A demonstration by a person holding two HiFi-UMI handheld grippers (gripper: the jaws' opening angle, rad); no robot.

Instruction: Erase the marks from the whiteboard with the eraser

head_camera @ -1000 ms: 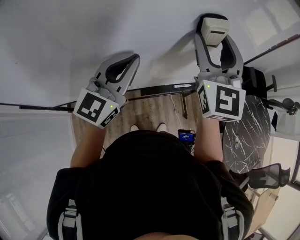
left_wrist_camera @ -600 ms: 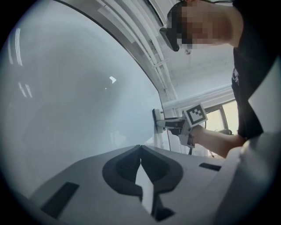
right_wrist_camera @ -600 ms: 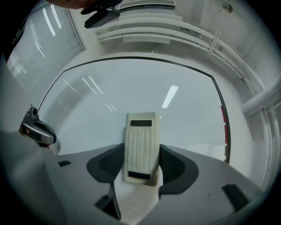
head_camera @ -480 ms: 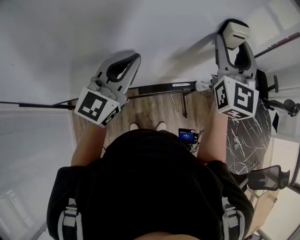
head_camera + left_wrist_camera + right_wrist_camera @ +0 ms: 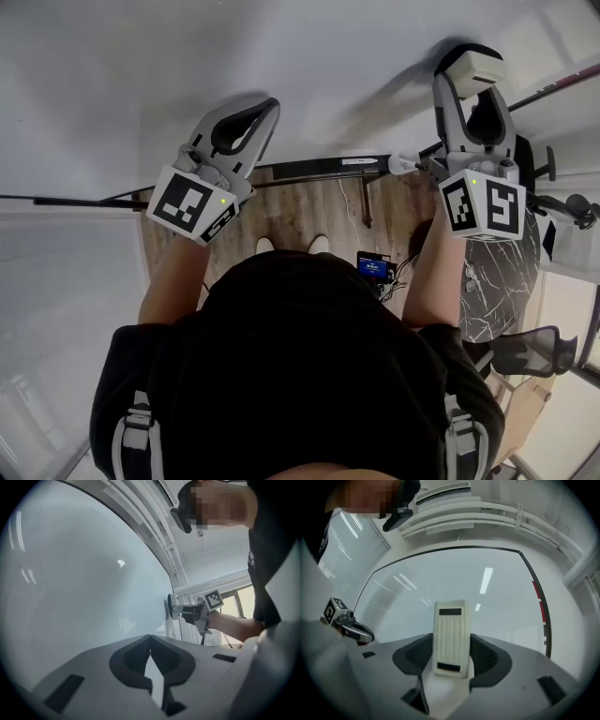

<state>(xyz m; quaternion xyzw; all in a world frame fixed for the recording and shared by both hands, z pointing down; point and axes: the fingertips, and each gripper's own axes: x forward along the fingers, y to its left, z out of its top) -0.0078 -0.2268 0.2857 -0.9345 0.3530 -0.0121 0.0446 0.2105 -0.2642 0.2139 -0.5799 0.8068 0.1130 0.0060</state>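
Gripped the eraser [image 5: 450, 637] lengthwise in the right tongs [image 5: 469, 92], clamped on its two long sides, and set it, by the look of it, against the whiteboard [image 5: 187, 56] near the right edge. Held the left tongs [image 5: 150, 638] closed tip to tip on nothing, close to the board and well apart from the eraser. Saw no marks on the parts of the board in view. Risked, probably, twisting the eraser in the grip under hard pressure, or running it off the right edge on a wide stroke. Risked also scraping the board with the left tips. Counted one eraser, one whiteboard, two tongs, no visible marks.
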